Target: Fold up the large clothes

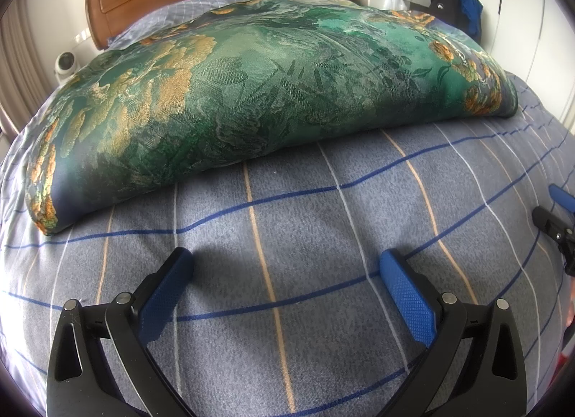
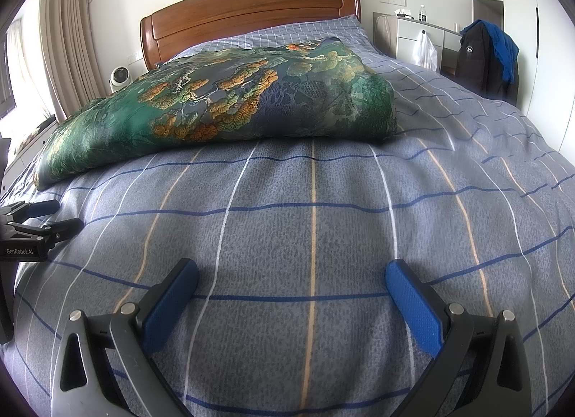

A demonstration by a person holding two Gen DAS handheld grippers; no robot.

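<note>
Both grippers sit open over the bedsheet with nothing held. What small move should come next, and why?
Probably move both forward to the green quilt's near edge. The left gripper and right gripper are open and empty above the checked sheet, and the quilt lies untouched ahead of them, already folded into a thick bundle.

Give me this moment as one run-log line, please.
left gripper: open, empty | right gripper: open, empty | quilt: folded on bed, untouched

You see quilt: glossy woven brocade cloth | bed sheet: matt checked cotton | headboard: polished wood | your left gripper: matt black plastic, blue knurled pads
</note>
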